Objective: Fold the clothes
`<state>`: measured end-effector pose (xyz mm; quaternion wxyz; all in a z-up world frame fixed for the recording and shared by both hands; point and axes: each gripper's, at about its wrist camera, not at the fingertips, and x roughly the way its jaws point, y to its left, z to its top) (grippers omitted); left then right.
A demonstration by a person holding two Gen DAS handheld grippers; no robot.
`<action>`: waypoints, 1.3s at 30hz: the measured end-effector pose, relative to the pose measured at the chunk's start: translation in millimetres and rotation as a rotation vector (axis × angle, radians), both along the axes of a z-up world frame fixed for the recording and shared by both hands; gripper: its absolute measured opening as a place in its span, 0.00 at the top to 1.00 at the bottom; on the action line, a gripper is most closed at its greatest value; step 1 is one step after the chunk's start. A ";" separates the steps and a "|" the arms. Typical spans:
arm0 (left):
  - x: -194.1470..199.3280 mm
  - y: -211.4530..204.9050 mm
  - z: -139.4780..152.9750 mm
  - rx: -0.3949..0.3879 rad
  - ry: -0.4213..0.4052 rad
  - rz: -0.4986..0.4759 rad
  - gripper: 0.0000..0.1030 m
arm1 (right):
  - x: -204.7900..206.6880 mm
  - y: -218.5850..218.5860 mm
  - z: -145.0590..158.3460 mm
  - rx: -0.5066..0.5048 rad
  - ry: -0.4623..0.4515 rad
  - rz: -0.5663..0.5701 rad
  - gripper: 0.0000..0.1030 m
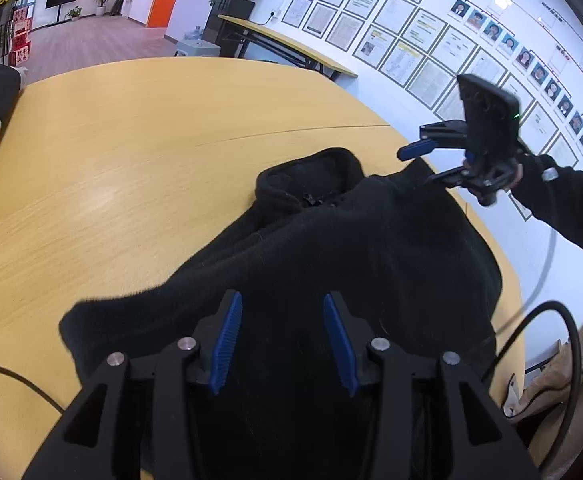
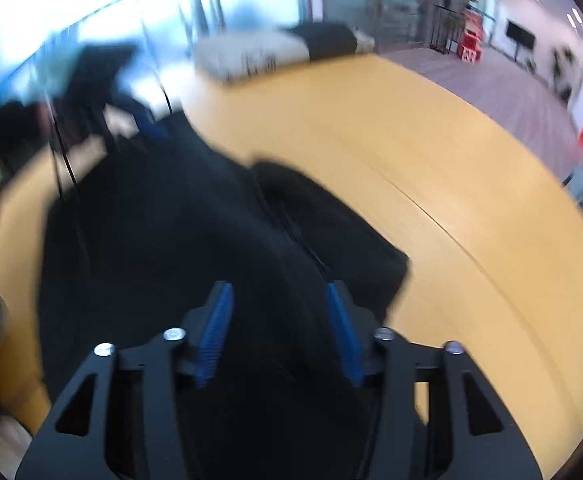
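Black fleece, a zip-neck jacket (image 1: 355, 248), lies in a soft heap on the yellow wooden table (image 1: 139, 152), collar up toward the far side and its near part bunched toward the table's edge — neither spread flat nor squared into a neat fold. That shape would suit either a garment being laid out or one partway through its folds, so the stage is unsettled. Any next grasp calls for a pinch on an edge or corner, not the thick middle.

Over the near hem hovers the left gripper (image 1: 283, 340), its blue pads spread wide with nothing between them. By the shoulder hangs the right gripper (image 1: 425, 166), held by a dark-sleeved arm, fingers parted too; its own view is motion-blurred. Framed papers (image 1: 375, 16) line the wall beyond.
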<state>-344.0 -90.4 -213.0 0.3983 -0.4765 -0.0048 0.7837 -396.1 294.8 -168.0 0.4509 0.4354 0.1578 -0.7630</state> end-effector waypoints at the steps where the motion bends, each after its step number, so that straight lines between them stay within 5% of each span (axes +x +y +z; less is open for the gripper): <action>1: -6.1 3.2 -9.5 -0.037 -0.023 0.011 0.56 | -2.1 -4.3 -3.8 -0.025 -0.025 -0.011 0.50; 3: -16.1 6.1 -22.4 -0.069 -0.057 0.027 0.68 | -6.3 -12.8 -19.1 -0.050 -0.082 -0.034 0.50; 5: -18.2 2.6 -23.1 -0.055 -0.077 0.041 0.69 | -12.9 -26.2 -51.0 0.034 -0.151 -0.075 0.52; 6: -16.9 0.9 -20.7 -0.051 -0.079 0.043 0.69 | -13.6 -27.7 -66.1 0.074 -0.168 -0.089 0.63; 8: -11.8 1.3 -13.4 -0.075 -0.065 0.037 0.67 | -11.7 -17.9 -68.3 0.017 -0.154 -0.128 0.67; 13: -0.8 18.9 22.8 0.064 0.032 -0.059 0.48 | 10.8 13.8 -20.3 -0.152 -0.051 -0.240 0.45; 17: -13.8 51.9 -4.9 -0.033 -0.026 -0.108 0.47 | 17.5 44.5 -32.9 -0.060 -0.095 -0.368 0.42; 21: -18.2 52.3 -12.0 -0.036 -0.057 -0.075 0.53 | 16.6 87.1 -50.5 -0.002 -0.112 -0.504 0.73; 23: -16.4 48.9 -1.4 -0.004 -0.037 -0.063 0.50 | 18.0 102.5 -39.5 -0.032 -0.078 -0.581 0.67; 25: -17.3 50.8 -1.4 -0.013 -0.015 -0.067 0.43 | 24.8 106.8 -32.5 -0.054 -0.045 -0.613 0.41; 31: -23.9 60.8 -13.8 -0.107 -0.024 -0.083 0.46 | 37.1 115.1 -44.2 0.079 -0.065 -0.683 0.52; 33: -14.4 53.6 -6.5 -0.128 -0.005 -0.090 0.45 | 55.7 126.6 -17.4 -0.026 -0.023 -0.771 0.46; 35: -4.9 46.3 0.8 -0.150 0.015 -0.097 0.45 | 86.2 140.6 15.1 -0.173 0.030 -0.862 0.29; 39: 14.4 34.4 23.3 -0.166 0.083 -0.140 0.45 | 189.5 171.8 40.1 -0.384 -0.074 -1.034 0.19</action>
